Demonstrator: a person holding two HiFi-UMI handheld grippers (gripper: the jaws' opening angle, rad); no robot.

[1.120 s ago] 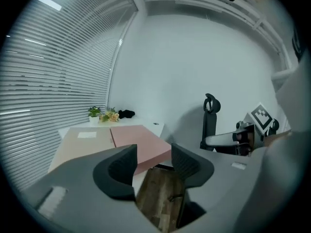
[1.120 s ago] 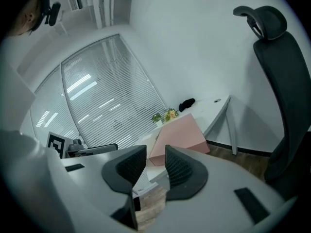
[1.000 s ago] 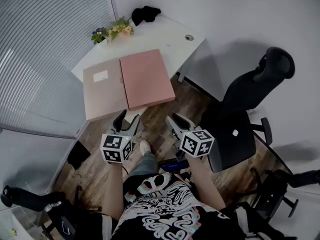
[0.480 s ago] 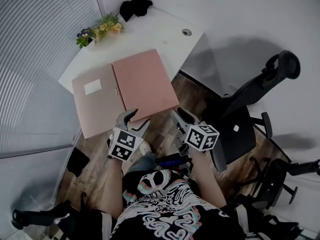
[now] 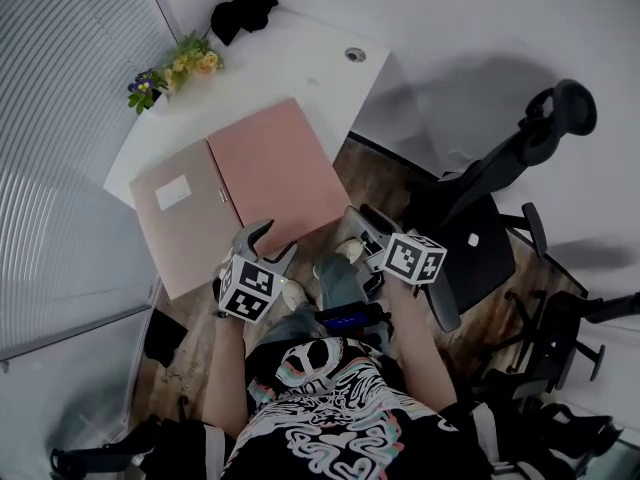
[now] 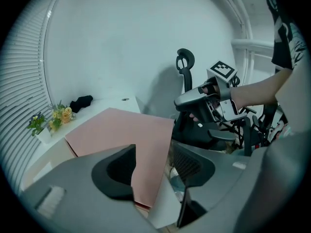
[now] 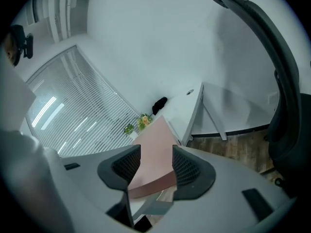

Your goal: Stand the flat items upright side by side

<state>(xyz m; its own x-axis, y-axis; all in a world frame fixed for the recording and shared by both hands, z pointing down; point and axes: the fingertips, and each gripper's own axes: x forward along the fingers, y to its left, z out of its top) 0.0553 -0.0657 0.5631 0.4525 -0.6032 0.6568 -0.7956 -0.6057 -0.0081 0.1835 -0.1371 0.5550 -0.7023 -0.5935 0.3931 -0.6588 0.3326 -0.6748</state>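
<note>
Pink folder [image 5: 280, 173] and beige folder [image 5: 185, 213] lie flat, side by side, on the tabletop [image 5: 300, 68] — left claw [image 5: 267, 244] open, empty; right claw [image 5: 360, 216] empty, jaws just opened wider.

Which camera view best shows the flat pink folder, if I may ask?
The head view: the flat pink folder shows nearly whole. The left gripper view's fingers hide part; the right gripper view shows a strip.

Left folder [image 5: 185, 218] lay beside right folder [image 5: 280, 168] on the desk [image 5: 300, 68], right folder just beyond fingers [image 5: 256, 234] of left gripper [image 5: 274, 240], flowers [image 5: 175, 68] farther beyond
</note>
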